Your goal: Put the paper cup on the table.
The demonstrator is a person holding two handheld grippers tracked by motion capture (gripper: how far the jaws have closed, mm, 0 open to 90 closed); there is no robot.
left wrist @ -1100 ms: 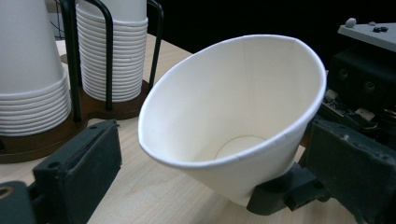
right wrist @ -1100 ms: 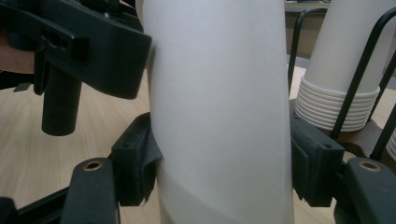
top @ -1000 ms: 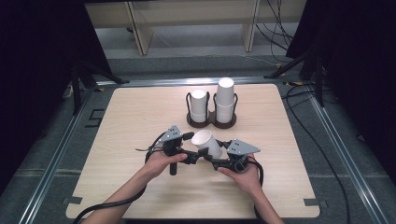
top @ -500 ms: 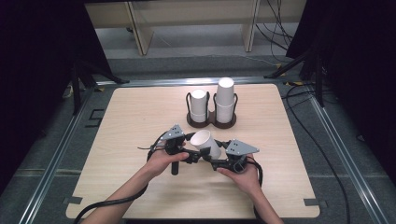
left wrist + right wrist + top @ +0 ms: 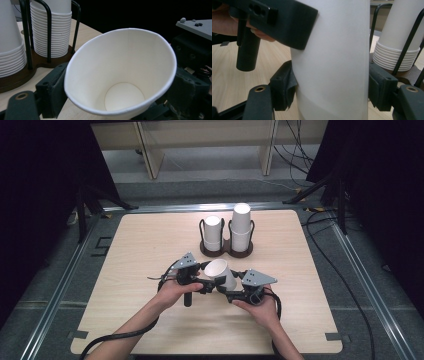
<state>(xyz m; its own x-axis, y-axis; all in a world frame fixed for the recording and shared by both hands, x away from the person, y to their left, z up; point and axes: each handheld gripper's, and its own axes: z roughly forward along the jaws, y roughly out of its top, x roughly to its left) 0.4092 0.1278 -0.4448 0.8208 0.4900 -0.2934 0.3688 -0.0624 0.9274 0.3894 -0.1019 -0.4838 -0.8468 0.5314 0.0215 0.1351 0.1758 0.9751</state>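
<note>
A white paper cup (image 5: 220,272) hangs tilted just above the table's front middle, its mouth turned up and left. My left gripper (image 5: 210,282) comes at it from the left and my right gripper (image 5: 229,287) from the right. In the left gripper view the cup (image 5: 120,75) opens toward the camera, its rim squeezed oval between the black pads (image 5: 52,90). In the right gripper view my right gripper (image 5: 332,87) is shut on the cup's (image 5: 332,62) lower wall. One of the left gripper's fingers (image 5: 282,22) presses higher up.
A dark two-slot wire rack (image 5: 227,251) stands behind the grippers, holding a shorter stack of cups (image 5: 213,232) and a taller one (image 5: 241,225). The stacks rise close by (image 5: 52,30) (image 5: 397,50). The table's metal frame (image 5: 70,280) borders the wooden top.
</note>
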